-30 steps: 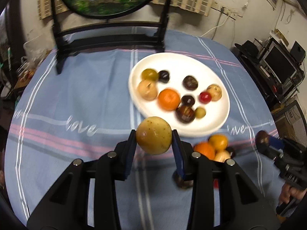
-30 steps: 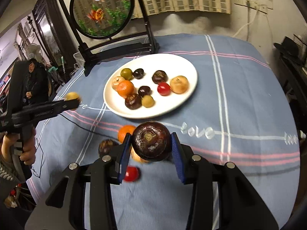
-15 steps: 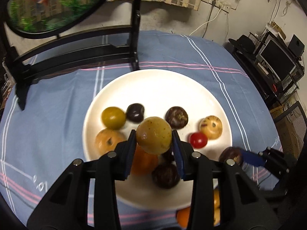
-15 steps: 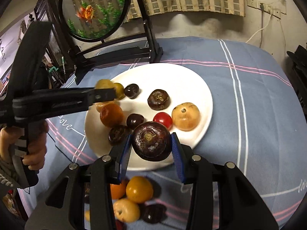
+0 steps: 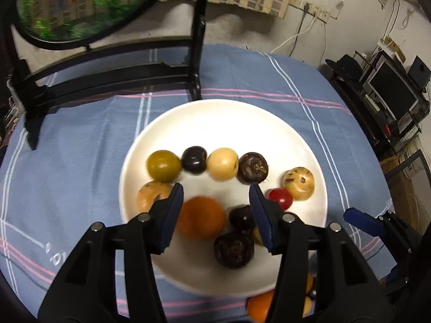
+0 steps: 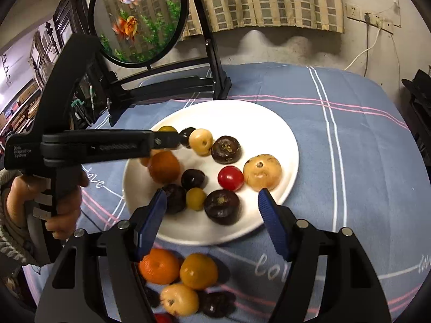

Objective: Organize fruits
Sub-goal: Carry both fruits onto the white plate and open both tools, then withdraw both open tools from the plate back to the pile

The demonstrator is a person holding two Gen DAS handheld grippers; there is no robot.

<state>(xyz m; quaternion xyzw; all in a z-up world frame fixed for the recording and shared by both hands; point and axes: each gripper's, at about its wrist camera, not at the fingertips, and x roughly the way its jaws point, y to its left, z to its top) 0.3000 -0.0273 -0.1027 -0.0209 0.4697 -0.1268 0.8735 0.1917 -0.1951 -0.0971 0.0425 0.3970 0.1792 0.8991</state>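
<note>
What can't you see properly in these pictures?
- Left wrist view: the small yellow fruit on the white plate is mostly behind the left gripper.
- Left wrist view: the orange is blurred.
- Right wrist view: the pile of fruit on the cloth is partly covered by the right gripper; the red one is cut off by the bottom edge.

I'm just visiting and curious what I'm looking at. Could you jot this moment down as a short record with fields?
Surface: blue striped tablecloth
Plate: white plate holding a dozen small fruits
Off the plate: loose fruits piled on the cloth at the near edge
Left gripper: jaws have just been opening, nothing gripped, pale yellow fruit lies beyond them on the plate
Right gripper: jaws have just been opening, dark purple fruit lies loose between them
</note>
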